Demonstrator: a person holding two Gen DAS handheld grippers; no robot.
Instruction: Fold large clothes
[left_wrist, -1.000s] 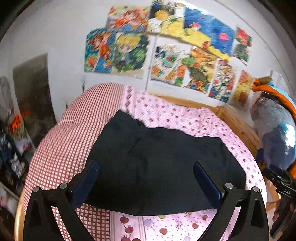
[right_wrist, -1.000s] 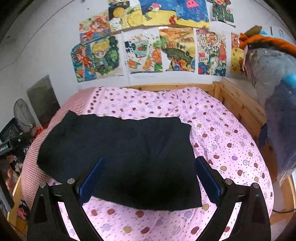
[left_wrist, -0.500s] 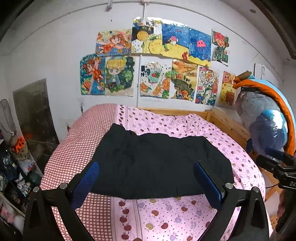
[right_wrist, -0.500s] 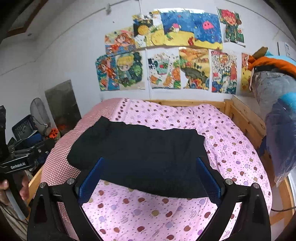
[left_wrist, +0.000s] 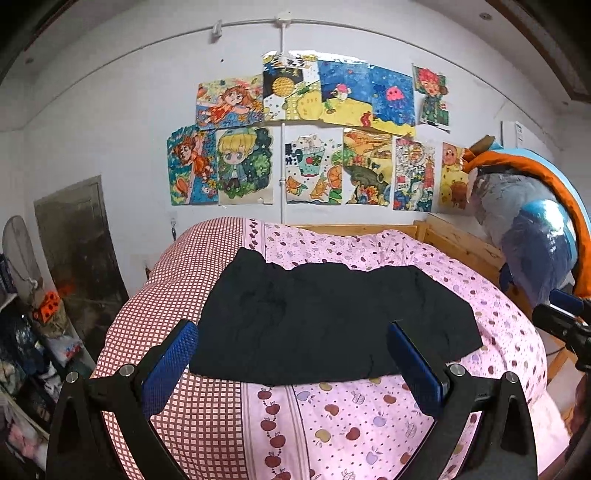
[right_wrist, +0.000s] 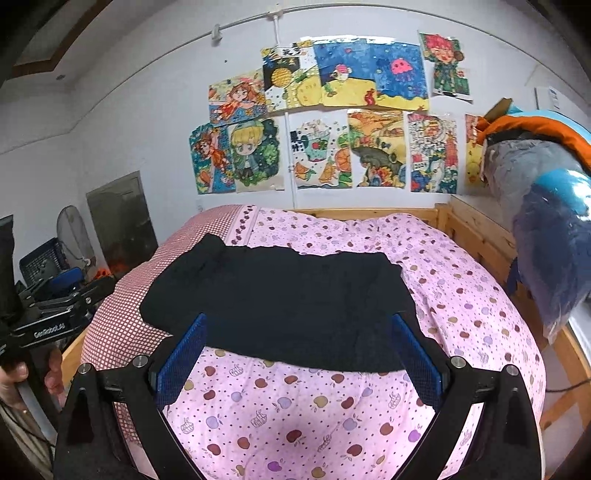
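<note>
- Bed (left_wrist: 369, 424) w/ pink apple-print cover fills lower half of both views; red-check strip along its 9 o'clock side.
- Drawings (left_wrist: 314, 136) taped on wall at 12 o'clock.
- Black garment (left_wrist: 332, 314) lies flat, mid-bed, far edge rumpled; left part over the check strip.
- Left gripper (left_wrist: 291, 354): jaws wide apart, nothing held, short of garment's near edge.
- Right gripper (right_wrist: 299, 350): same, spread wide, empty, clear of cloth.

Both wrist views look forward past their fingers (left_wrist: 170, 365) from well back, sharing the bed (left_wrist: 369, 417) and drawings (right_wrist: 332, 110).
</note>
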